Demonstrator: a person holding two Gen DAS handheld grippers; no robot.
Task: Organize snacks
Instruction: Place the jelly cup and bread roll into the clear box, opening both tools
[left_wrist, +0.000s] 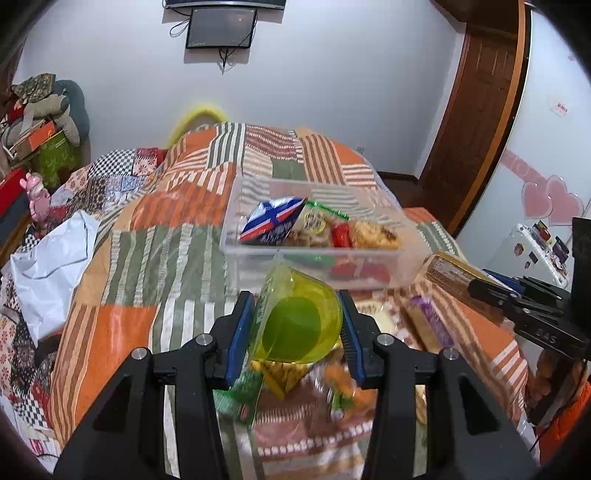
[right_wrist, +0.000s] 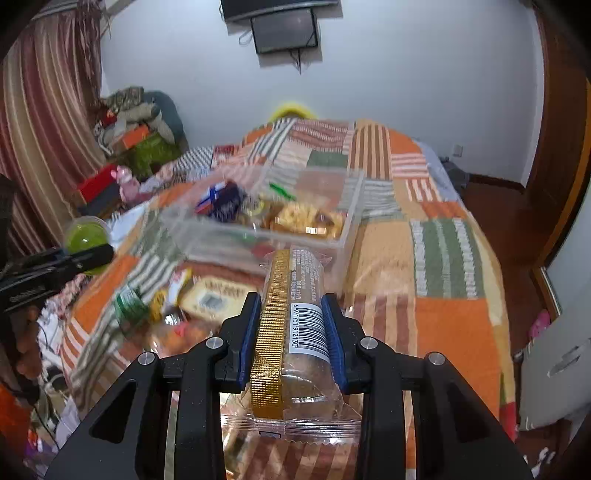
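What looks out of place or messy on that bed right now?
Several snack packets lie jumbled on the quilt in front of the clear box rather than in it. The blue packet inside the box sits tilted. Nothing looks spilled or torn.

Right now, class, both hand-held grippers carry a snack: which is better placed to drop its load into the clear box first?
Probably the right hand-held gripper: its wrapped cake points at the clear box straight ahead, tip near the wall.

Even, soft indoor light, no hard shadows. Strong fisheye bending and dark corners; near snacks (left_wrist: 332, 380) are motion-blurred.
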